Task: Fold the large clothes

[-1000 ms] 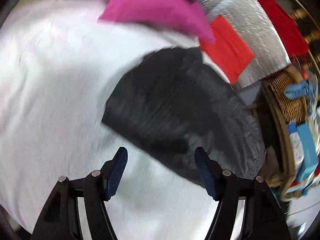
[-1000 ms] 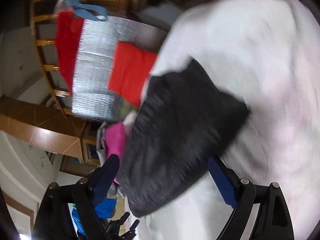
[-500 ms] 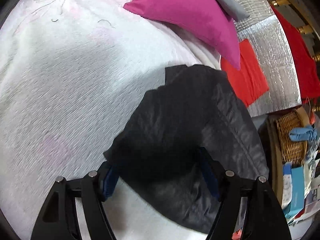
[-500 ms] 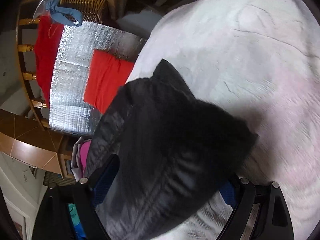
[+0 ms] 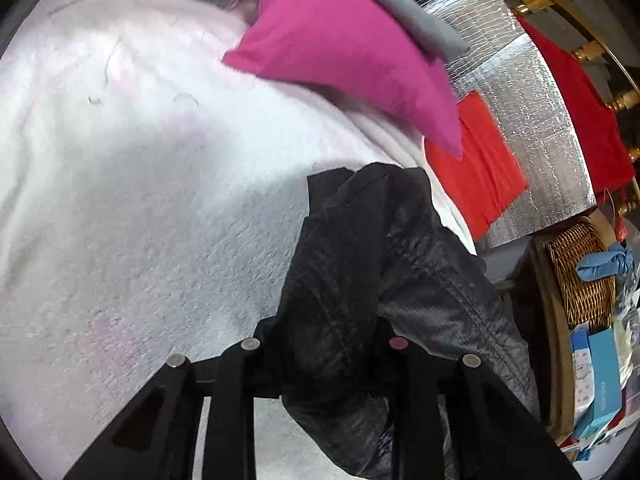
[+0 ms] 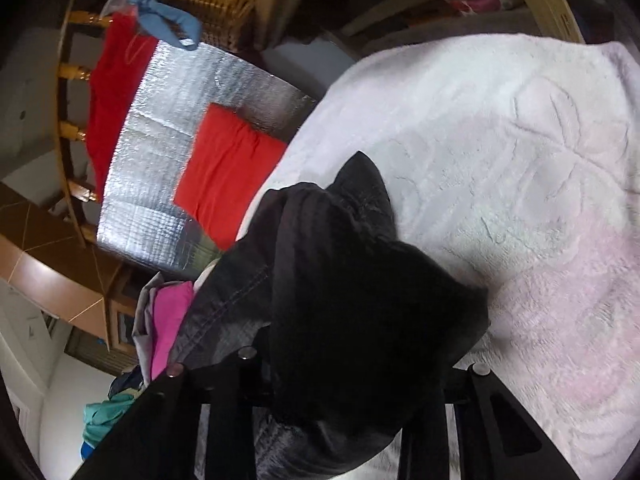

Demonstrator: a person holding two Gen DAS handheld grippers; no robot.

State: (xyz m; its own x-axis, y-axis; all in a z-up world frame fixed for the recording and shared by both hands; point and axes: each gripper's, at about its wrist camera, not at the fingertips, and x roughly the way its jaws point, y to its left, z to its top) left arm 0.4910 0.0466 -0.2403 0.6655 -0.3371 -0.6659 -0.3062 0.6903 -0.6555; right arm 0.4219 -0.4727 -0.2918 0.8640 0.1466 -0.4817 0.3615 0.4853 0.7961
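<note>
The garment (image 5: 360, 280) lies on the blanket's (image 5: 140, 200) edge; the pillow (image 5: 344, 48) behind it, the foil mat (image 5: 532, 128) beside it.

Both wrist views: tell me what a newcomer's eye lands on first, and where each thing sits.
First, the black garment, bunched between the jaws of the left gripper and the right gripper, which have just been closing on it; it lies on a fluffy white blanket. Next, the bright pink pillow at the blanket's far end. Beyond the blanket's edge, a folded red cloth lies on a silver foil mat.
</note>
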